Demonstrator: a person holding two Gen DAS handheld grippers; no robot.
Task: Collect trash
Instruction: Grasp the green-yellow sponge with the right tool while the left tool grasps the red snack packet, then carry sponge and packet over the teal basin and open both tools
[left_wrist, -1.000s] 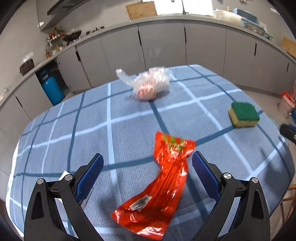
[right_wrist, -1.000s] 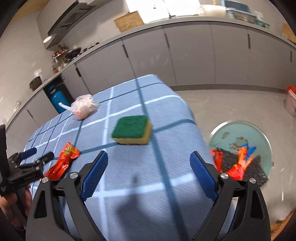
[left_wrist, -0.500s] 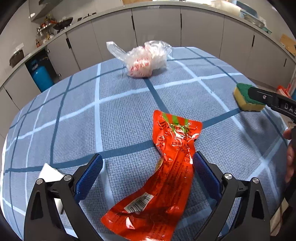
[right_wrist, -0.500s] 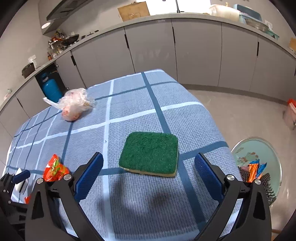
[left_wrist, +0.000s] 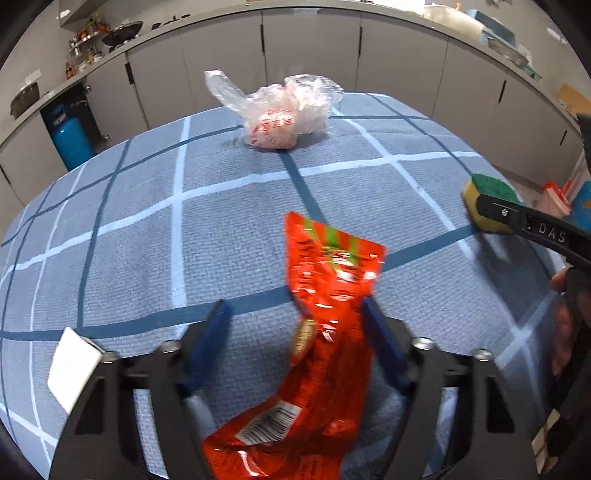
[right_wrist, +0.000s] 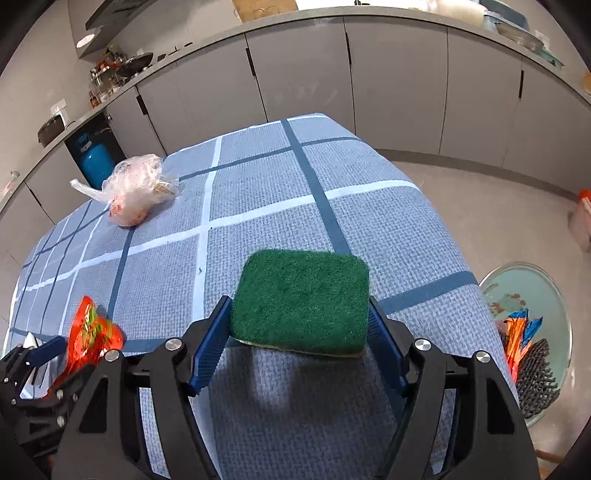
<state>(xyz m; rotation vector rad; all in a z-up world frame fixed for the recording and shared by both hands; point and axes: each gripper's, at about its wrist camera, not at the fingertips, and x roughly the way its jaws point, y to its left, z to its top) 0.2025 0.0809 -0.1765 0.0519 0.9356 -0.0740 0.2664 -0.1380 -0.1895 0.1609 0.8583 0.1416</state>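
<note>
**Red wrapper and sponge between the two tongs**

Left wrist view: the red wrapper (left_wrist: 325, 332) lies between the two blue pads of the left tongs (left_wrist: 295, 332), on the blue checked counter (left_wrist: 147, 221). The right pad touches the wrapper's edge; the left pad stands apart from it, so the jaws are half closed around the wrapper but do not yet pinch it. Far on the counter lies a crumpled plastic bag (left_wrist: 284, 114). A white paper (left_wrist: 72, 369) is at near left. At right, the sponge (left_wrist: 487, 192) sits by a finger of the other tongs.

Right wrist view: the green-topped sponge (right_wrist: 301, 299) lies between the pads of the right tongs (right_wrist: 299, 332), both pads pressing its sides. The plastic bag (right_wrist: 133, 192) lies far left. The wrapper (right_wrist: 90, 332) is at near left. On the floor at right stands a round bin (right_wrist: 532, 332) with wrappers inside.
</note>
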